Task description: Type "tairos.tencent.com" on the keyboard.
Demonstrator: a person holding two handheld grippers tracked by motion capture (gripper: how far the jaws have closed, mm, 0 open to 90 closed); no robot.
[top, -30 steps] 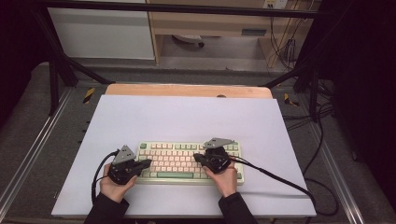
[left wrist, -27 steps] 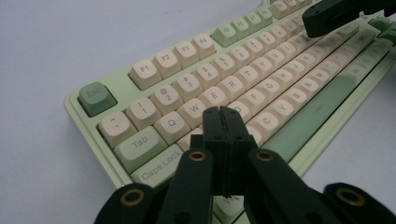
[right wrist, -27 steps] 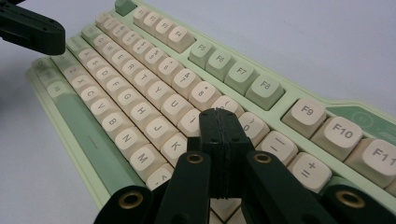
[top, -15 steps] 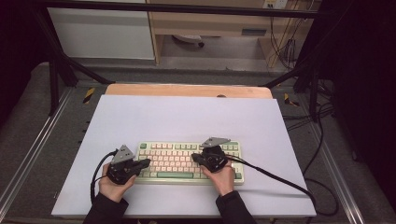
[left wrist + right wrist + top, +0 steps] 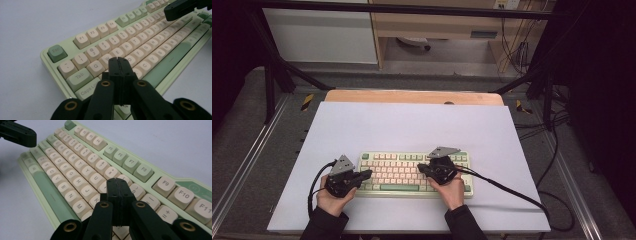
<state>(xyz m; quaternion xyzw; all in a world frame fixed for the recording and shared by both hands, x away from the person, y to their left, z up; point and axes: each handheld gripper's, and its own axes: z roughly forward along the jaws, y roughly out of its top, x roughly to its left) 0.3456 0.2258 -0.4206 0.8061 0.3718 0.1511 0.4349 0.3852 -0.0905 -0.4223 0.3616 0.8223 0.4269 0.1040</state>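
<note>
A pale green keyboard (image 5: 412, 172) with cream and green keys lies on the white table top near the front edge. My left gripper (image 5: 367, 174) hovers over its left end, jaws shut with nothing between them; in the left gripper view its tip (image 5: 119, 60) sits above the keys near A and S of the keyboard (image 5: 155, 47). Over the right half, my right gripper (image 5: 422, 169) is also shut and empty, its tip (image 5: 116, 181) above the keys near K and L of the keyboard (image 5: 75, 170). Each gripper's tip appears in the other's view, the right gripper (image 5: 175, 10) and the left gripper (image 5: 20, 135).
The white table top (image 5: 412, 125) has open room behind and beside the keyboard. A wooden strip (image 5: 412, 96) runs along its far edge. A black cable (image 5: 512, 192) trails right from the right gripper. Metal rails and floor cables (image 5: 557, 135) flank the table.
The right gripper has shifted slightly left over the keyboard. The left gripper has barely moved.
</note>
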